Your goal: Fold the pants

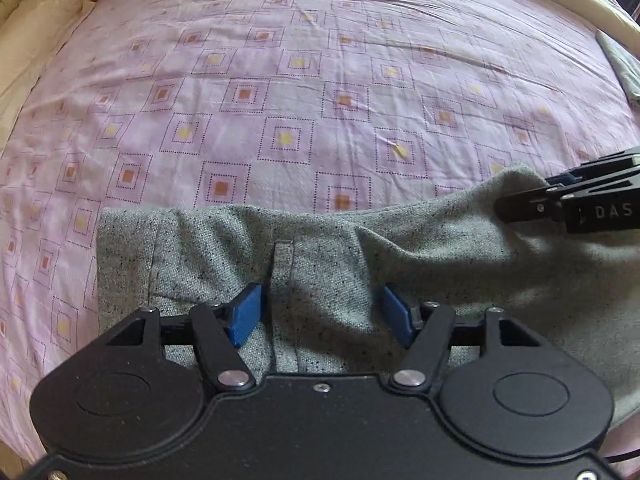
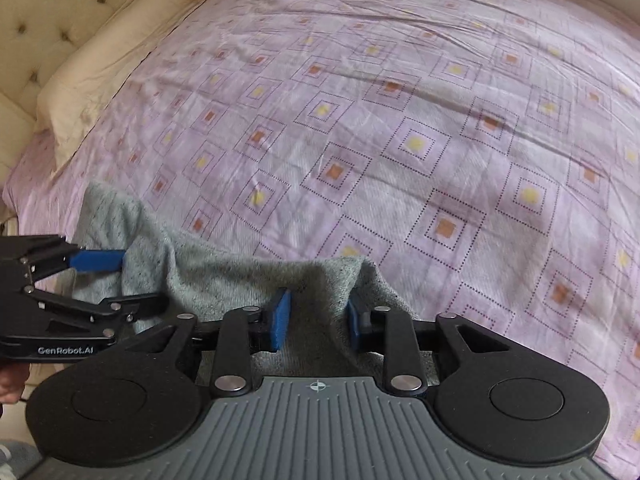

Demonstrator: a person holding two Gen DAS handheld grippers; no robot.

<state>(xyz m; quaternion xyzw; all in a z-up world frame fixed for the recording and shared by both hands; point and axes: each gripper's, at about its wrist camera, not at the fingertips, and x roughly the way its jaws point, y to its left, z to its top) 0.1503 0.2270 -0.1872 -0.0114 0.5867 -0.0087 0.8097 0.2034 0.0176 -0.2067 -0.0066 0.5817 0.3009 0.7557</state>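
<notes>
Grey speckled pants (image 1: 320, 264) lie at the near edge of a pink patterned bed sheet (image 1: 280, 100). My left gripper (image 1: 322, 312) has its blue pads apart, straddling the waistband around a belt loop (image 1: 282, 264). My right gripper (image 2: 318, 316) also has its pads apart, with a raised fold of the pants (image 2: 316, 280) between them. The right gripper shows at the right edge of the left wrist view (image 1: 568, 204), at a lifted corner of the fabric. The left gripper shows at the left of the right wrist view (image 2: 132, 280).
A cream padded headboard (image 2: 44, 12) and cream pillow (image 2: 108, 80) border the bed on the left. A folded grey cloth (image 1: 622, 68) lies at the far right edge of the bed. The sheet stretches wide beyond the pants.
</notes>
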